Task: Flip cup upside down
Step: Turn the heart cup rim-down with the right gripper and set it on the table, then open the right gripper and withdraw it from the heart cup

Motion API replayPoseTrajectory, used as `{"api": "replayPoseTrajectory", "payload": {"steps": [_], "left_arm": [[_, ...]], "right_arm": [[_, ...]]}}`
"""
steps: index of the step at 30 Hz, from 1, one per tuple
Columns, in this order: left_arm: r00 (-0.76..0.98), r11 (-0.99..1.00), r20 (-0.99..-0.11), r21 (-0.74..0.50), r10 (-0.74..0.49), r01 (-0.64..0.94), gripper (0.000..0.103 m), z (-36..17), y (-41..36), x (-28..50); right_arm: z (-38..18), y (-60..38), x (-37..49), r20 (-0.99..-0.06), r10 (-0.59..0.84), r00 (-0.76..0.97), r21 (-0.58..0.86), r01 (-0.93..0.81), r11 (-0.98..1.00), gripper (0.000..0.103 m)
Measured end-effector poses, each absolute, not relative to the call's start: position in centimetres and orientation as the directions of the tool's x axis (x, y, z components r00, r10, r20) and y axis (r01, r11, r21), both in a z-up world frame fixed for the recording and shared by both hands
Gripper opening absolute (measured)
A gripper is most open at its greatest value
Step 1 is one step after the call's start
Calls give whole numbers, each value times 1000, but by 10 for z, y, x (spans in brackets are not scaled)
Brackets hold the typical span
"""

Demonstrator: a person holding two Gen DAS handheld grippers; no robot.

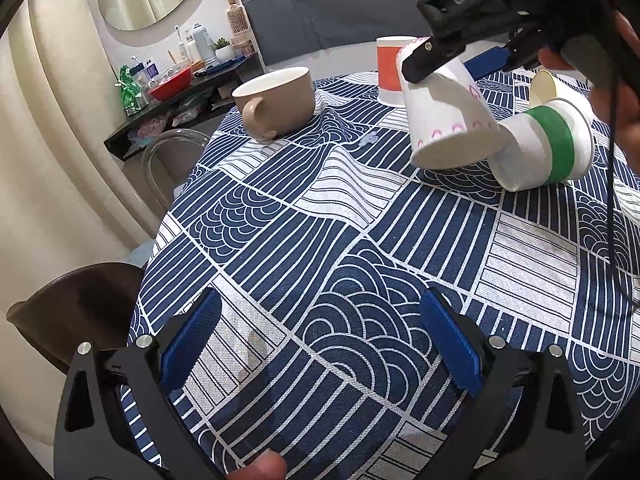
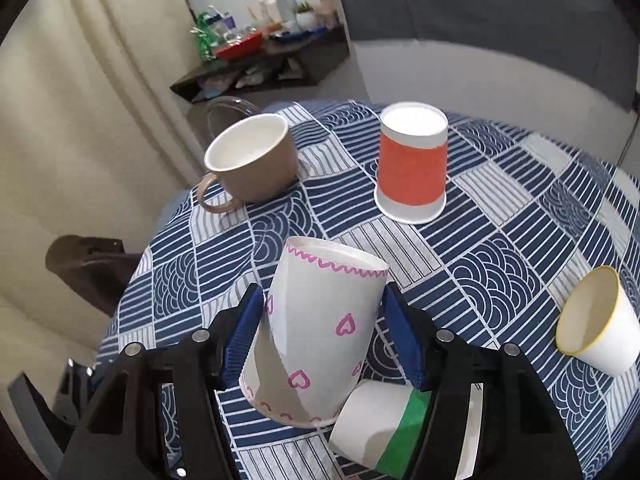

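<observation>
A white paper cup with pink hearts (image 2: 320, 332) sits between the blue pads of my right gripper (image 2: 324, 312), mouth down and tilted, its rim close to or on the cloth. It also shows in the left wrist view (image 1: 448, 116), with the right gripper (image 1: 448, 52) on its upper part. A green-banded cup (image 1: 544, 144) lies on its side against it; it also shows in the right wrist view (image 2: 380, 428). My left gripper (image 1: 320, 344) is open and empty over the near part of the table.
An orange cup (image 2: 412, 168) stands mouth down, and a beige mug (image 2: 252, 160) stands upright at the back left. A yellow-rimmed cup (image 2: 596, 324) lies on its side at the right. The blue patterned tablecloth (image 1: 300, 240) covers the round table. A cluttered shelf (image 1: 176, 84) stands behind.
</observation>
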State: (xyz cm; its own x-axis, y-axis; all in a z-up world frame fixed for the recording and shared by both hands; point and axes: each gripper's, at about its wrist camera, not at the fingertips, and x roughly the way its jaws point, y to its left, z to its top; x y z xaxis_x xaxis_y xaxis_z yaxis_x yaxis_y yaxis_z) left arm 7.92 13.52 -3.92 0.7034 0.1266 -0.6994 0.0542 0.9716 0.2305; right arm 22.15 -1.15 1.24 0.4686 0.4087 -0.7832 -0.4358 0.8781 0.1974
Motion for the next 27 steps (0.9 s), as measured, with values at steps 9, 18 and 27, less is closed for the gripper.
{"api": "replayPoseTrajectory", "payload": {"steps": [9,18,27], "left_arm": [[694,972,-709,226,124,57,97,-41,132,73],[680,980,-723,198,120,37,97,-42,136,71],[678,981,-727,192,113,42,97,-42,127,64]], "right_arm": [[10,9,159,-715,355,602,-24,-529,848,58],[0,1,130,-720,352,598,-27,-531,847,58],[11,-5,104,-681,358,639,-80,-550,831,85]]}}
